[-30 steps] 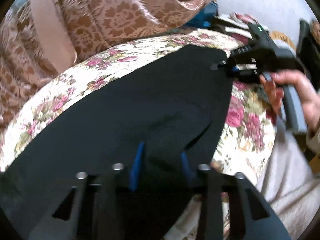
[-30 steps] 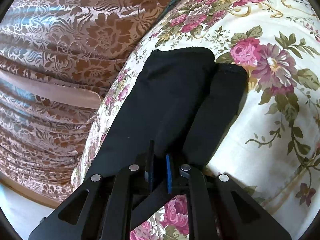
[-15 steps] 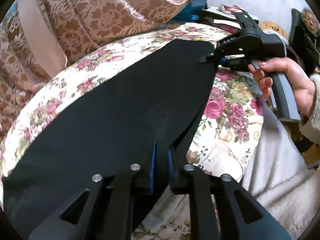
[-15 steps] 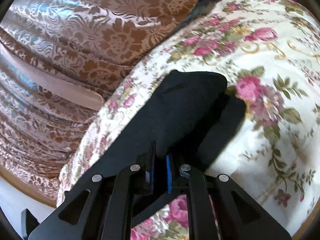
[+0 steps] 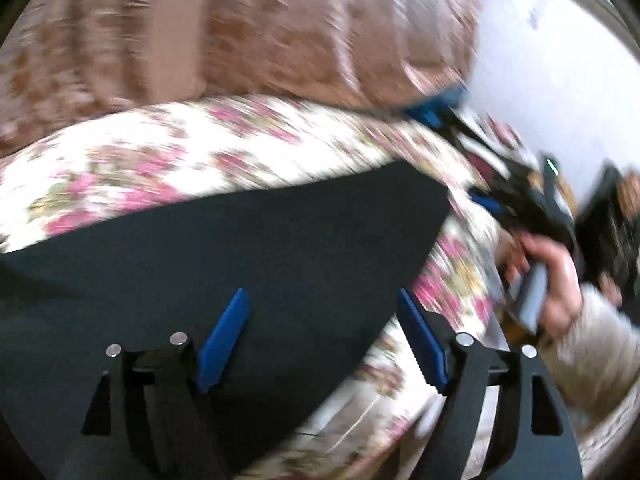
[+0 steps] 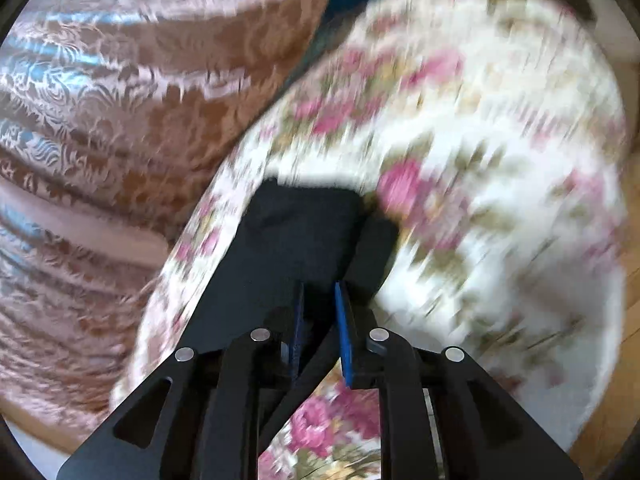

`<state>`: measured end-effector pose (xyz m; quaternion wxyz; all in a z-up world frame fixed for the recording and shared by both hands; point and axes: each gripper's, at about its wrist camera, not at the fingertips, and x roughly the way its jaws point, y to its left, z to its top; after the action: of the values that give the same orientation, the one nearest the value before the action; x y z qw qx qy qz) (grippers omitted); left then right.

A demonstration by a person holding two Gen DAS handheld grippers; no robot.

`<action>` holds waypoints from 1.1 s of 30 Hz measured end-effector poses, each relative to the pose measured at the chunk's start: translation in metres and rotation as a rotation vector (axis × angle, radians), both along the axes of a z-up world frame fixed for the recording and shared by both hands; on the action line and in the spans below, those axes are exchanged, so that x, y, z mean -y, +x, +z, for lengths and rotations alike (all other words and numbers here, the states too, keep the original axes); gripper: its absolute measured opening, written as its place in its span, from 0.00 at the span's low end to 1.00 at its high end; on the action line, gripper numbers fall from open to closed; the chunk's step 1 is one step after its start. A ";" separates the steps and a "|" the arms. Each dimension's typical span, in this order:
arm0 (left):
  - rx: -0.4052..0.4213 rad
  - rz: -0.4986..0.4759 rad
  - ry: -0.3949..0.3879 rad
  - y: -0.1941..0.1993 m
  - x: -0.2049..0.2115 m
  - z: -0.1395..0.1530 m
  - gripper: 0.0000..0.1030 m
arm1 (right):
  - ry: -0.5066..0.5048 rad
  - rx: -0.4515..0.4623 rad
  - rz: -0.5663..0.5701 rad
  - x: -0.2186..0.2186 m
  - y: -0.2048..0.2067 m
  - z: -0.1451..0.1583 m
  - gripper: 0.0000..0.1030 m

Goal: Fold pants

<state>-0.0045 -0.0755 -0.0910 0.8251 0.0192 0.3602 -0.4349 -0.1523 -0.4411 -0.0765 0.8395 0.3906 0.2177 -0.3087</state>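
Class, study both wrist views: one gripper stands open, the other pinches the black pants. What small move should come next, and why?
Probably the left gripper should close on the pants edge nearest it. Its jaws stand wide apart with cloth between, while the right gripper pinches the pants, so only one end is held for folding.

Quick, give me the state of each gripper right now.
Left gripper: open, jaws spread wide over the black pants, gripping nothing.
Right gripper: narrowly parted around the pants' edge; grip cannot be told.
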 end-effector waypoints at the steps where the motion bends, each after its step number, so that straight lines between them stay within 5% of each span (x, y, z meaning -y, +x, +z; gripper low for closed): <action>1: 0.009 0.067 -0.017 0.009 -0.015 0.003 0.78 | -0.049 -0.001 -0.011 -0.001 -0.002 0.006 0.14; 4: 0.013 0.233 -0.030 0.033 -0.047 0.006 0.81 | -0.178 0.019 0.037 -0.013 0.002 0.026 0.14; 8: -0.050 0.466 -0.061 0.076 -0.101 0.002 0.80 | -0.190 -0.021 0.226 -0.030 0.035 0.018 0.14; 10: -0.061 0.537 -0.046 0.094 -0.119 -0.003 0.70 | -0.189 -0.075 0.320 -0.041 0.054 0.007 0.14; 12: -0.078 0.592 0.011 0.114 -0.133 -0.011 0.55 | -0.195 -0.123 0.384 -0.051 0.070 -0.004 0.14; 19: -0.118 0.631 0.113 0.161 -0.147 -0.045 0.42 | -0.120 -0.163 0.362 -0.043 0.086 -0.033 0.14; 31: -0.065 0.676 0.148 0.174 -0.145 -0.058 0.64 | -0.180 -0.136 0.373 -0.047 0.090 -0.042 0.14; 33: -0.057 0.689 0.155 0.167 -0.147 -0.057 0.79 | -0.200 -0.136 0.371 -0.049 0.090 -0.042 0.14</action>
<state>0.1628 0.0711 -0.1482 0.9090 -0.0528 0.4004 -0.1028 -0.0625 -0.3924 -0.1188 0.8999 0.2369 0.3102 -0.1944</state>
